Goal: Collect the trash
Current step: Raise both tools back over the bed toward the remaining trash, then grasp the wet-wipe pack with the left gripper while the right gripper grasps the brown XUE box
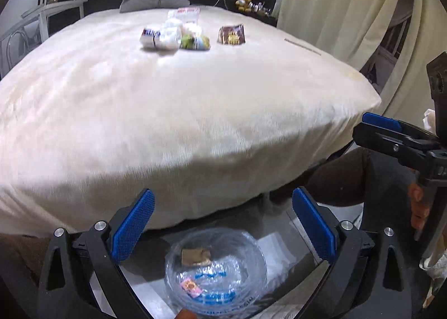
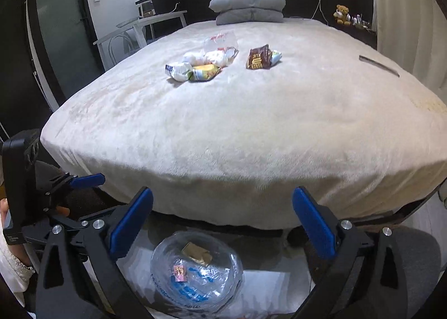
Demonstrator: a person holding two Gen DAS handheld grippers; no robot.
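Grippers: left gripper (image 1: 223, 224) and right gripper (image 2: 223, 221) both gape wide, gripping nothing.
Bag: clear plastic bag (image 2: 195, 271) sits on the floor below them, a few scraps inside.
Trash: wrappers (image 2: 201, 63) clustered mid-bed (image 2: 251, 137); brown snack packet (image 2: 258, 58) just beside.

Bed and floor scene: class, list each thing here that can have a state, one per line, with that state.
Left gripper: open, empty.
Right gripper: open, empty.
Clear plastic bag: on the floor, mouth open, a few scraps inside.
Brown snack packet: crumpled, lying on the bed.
Pile of wrappers: crumpled, uncollected on the bed.
Grey pillows: stacked at the headboard.
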